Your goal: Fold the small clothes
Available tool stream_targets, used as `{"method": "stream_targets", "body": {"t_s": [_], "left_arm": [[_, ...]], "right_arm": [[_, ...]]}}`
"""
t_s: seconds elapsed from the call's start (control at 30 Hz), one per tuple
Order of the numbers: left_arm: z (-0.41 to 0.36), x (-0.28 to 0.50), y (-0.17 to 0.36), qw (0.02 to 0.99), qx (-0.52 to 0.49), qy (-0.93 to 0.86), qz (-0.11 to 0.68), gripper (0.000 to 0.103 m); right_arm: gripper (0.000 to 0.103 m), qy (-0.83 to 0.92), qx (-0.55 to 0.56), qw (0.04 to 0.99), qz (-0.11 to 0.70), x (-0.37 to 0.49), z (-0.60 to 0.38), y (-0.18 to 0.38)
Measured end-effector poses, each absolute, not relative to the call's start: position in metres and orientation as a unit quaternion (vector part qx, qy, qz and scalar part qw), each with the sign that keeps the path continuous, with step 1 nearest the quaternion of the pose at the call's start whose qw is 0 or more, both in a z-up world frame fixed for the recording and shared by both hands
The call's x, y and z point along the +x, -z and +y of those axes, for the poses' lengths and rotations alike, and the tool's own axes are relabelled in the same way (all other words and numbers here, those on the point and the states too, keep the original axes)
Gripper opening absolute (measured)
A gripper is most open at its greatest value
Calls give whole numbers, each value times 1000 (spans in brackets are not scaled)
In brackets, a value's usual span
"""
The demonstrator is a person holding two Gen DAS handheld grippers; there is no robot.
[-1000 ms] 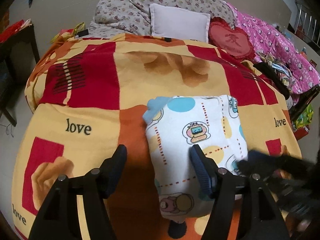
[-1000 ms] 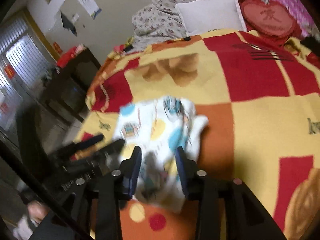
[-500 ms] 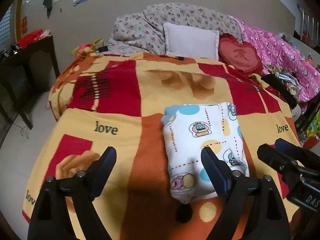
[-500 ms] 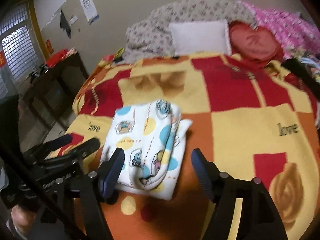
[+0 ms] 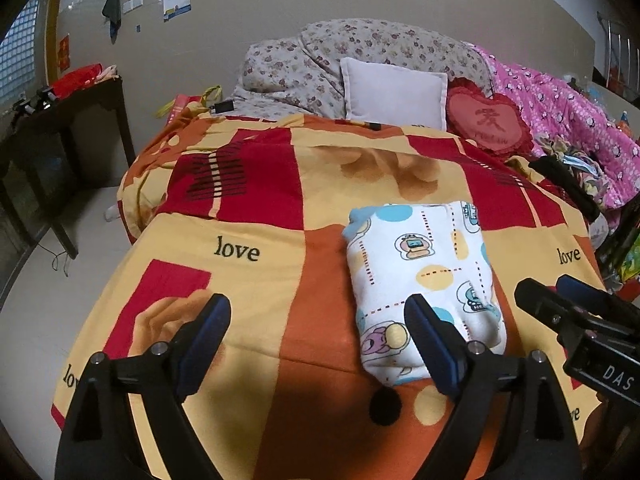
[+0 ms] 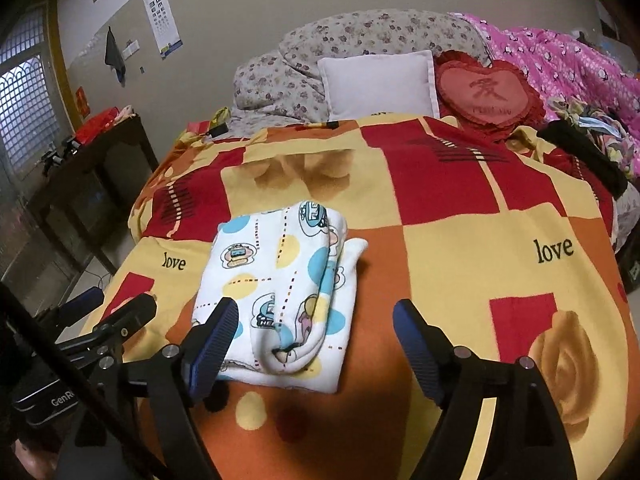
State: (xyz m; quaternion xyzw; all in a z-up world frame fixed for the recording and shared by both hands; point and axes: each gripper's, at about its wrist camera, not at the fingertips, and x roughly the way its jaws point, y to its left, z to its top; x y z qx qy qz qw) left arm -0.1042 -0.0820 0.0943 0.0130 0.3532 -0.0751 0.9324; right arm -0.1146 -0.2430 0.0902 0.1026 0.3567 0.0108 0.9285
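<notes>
Bed cover: a big blanket point(image 5: 256, 240) with red, yellow and orange squares covers the bed. The word "love" is printed on it in a few spots.
Little clothes: a small white garment point(image 5: 424, 280) point(image 6: 280, 280) with cartoon pictures and blue and yellow dots lies folded in a thick bundle on an orange square of the blanket, near the blanket's front edge.
Left gripper point(image 5: 316, 340): its two fingers are spread wide and hold nothing. It hangs over the front of the blanket. One finger shows in front of the garment's near end; I cannot tell if it touches.
Right gripper point(image 6: 312, 340): its fingers are spread wide too, with nothing in them. The garment's near end shows between them.
Pillows: a white pillow point(image 5: 394, 94) and a red heart pillow point(image 5: 486, 126) sit at the far end of the blanket.
Quilts: a flowery quilt point(image 5: 320, 60) is piled behind the white pillow. A pink quilt point(image 5: 560, 120) lies on the far right of the blanket.
Table: a dark table point(image 5: 60, 120) stands on the floor, left of the blanket.
Wall: an eye chart point(image 6: 162, 20) hangs on the tan wall, far behind the blanket.
</notes>
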Motion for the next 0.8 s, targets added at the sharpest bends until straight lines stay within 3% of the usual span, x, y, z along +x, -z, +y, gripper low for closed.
{"method": "stream_targets", "body": {"t_s": [0.8], "left_arm": [[-92, -103, -87, 928, 18, 80, 364, 88]], "right_arm": [[87, -8, 99, 928, 359, -117, -245, -88]]}}
